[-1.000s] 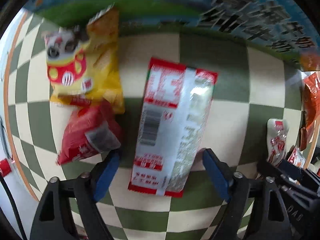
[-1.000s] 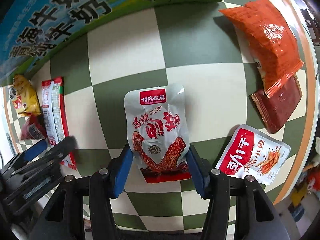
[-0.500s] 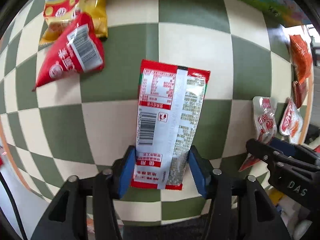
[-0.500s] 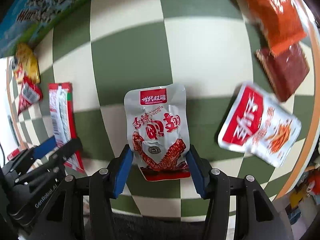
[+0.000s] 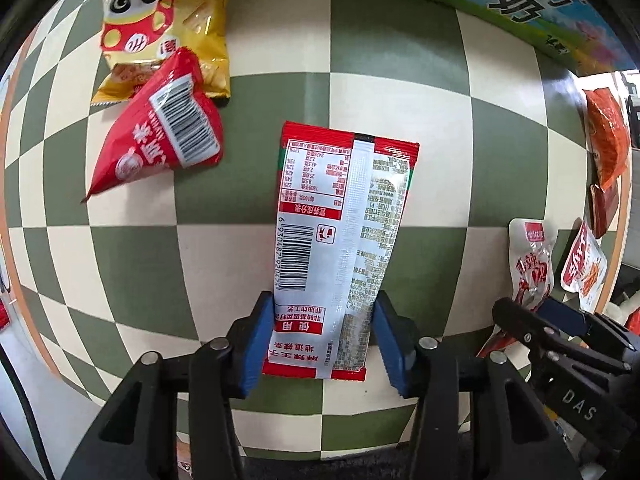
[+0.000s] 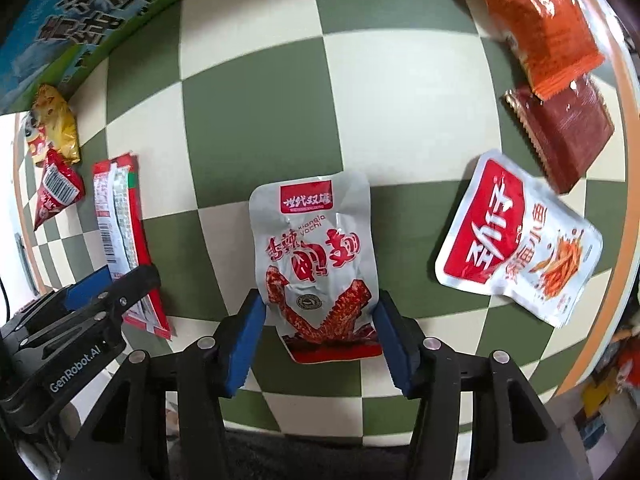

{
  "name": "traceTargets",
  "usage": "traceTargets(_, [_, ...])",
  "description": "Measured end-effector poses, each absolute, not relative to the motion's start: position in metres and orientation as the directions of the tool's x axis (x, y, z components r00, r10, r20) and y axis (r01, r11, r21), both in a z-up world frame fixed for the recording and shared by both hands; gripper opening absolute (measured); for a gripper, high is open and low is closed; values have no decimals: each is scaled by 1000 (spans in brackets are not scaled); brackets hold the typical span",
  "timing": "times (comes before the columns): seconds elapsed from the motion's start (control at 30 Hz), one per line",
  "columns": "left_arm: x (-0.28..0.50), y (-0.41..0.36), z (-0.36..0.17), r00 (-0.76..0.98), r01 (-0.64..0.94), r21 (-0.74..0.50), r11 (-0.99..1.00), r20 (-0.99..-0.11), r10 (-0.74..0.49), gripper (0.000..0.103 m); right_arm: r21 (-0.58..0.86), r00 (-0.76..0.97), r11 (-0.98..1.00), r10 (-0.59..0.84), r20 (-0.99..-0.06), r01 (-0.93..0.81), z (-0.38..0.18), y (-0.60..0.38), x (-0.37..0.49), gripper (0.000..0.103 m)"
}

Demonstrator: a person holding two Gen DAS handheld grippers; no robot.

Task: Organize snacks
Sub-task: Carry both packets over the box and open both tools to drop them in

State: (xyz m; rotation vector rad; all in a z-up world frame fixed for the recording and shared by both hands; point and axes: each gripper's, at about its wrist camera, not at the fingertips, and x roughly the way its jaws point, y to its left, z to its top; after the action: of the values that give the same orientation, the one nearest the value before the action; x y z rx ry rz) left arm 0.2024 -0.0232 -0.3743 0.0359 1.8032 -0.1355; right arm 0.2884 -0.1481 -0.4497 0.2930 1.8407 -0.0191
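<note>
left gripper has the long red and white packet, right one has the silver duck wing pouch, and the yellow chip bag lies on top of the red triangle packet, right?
Not quite. In the left wrist view the red triangle packet lies on top of the yellow chip bag, covering its lower edge. The rest stands: left gripper holds the long packet, right gripper the silver pouch.

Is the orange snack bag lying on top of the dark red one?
Yes, in the right wrist view the orange bag overlaps the upper end of the dark red packet, covering part of it.

Bright, even light; strong fisheye bulge bends the checkered table [image 5: 400,60] at the edges, dark corners, glare on foil packets ahead, short soft shadows.
</note>
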Motion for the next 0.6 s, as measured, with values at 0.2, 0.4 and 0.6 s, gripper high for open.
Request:
traceTargets(0.2, [218, 11, -360, -210, 107, -84, 991, -976, -61, 43, 158, -221, 961, 209, -953, 226, -434, -149, 274, 57])
traceTargets(0.4, [231, 13, -335, -159, 91, -131, 987, -981, -115, 43, 211, -178, 948, 256, -950, 236, -411, -156, 272, 57])
traceTargets(0.6, [242, 18, -285, -81, 88, -191, 978, -980, -184, 43, 277, -123, 934, 310, -943, 228, -377, -163, 272, 57])
